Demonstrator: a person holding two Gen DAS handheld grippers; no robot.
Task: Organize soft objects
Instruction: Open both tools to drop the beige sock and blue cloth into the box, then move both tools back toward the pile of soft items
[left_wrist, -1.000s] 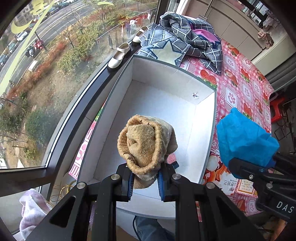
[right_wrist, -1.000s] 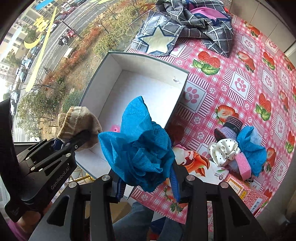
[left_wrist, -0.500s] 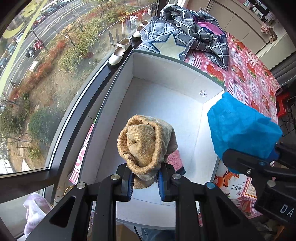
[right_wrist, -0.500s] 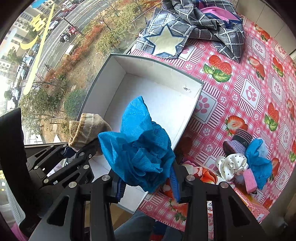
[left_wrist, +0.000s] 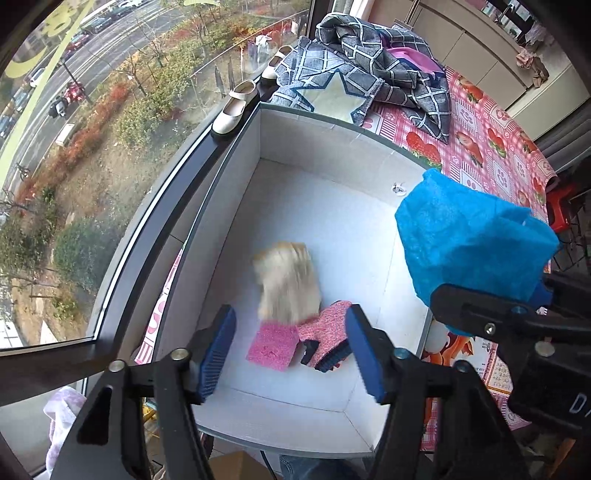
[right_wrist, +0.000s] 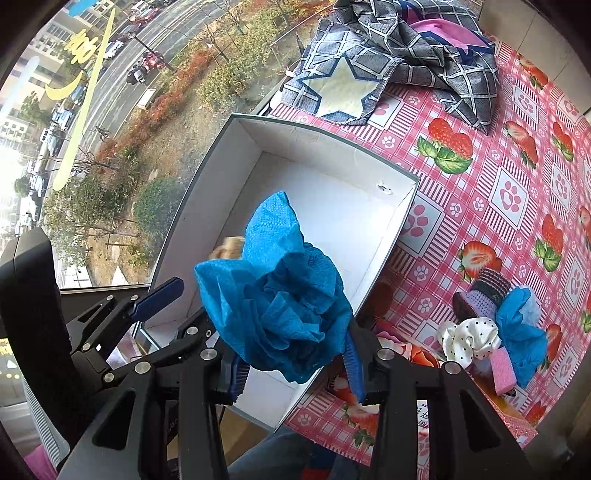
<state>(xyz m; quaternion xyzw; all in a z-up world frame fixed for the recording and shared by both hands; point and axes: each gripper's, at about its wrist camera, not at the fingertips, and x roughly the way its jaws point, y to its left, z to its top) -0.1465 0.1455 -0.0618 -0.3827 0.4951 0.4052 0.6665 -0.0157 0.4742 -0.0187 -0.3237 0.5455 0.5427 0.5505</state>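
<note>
Below my jaws sits the white box. My left gripper is opening, the blurred tan sock beyond its pads. My right gripper, easing apart, still pinches the blue cloth.

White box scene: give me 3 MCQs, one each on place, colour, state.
1. Where is the tan sock?
A. on the tablecloth
B. inside the white box
C. on the window ledge

2. What colour is the cloth in the right gripper?
A. blue
B. yellow
C. green

3. What is between the left gripper's jaws?
A. the tan sock, clamped
B. a shoe
C. nothing gripped, jaws opening

Key: 1 B, the sock is blurred, in the box above the pink socks. 2 A, the crumpled cloth is bright blue. 3 C, both pads stand apart, clear of everything.
</note>
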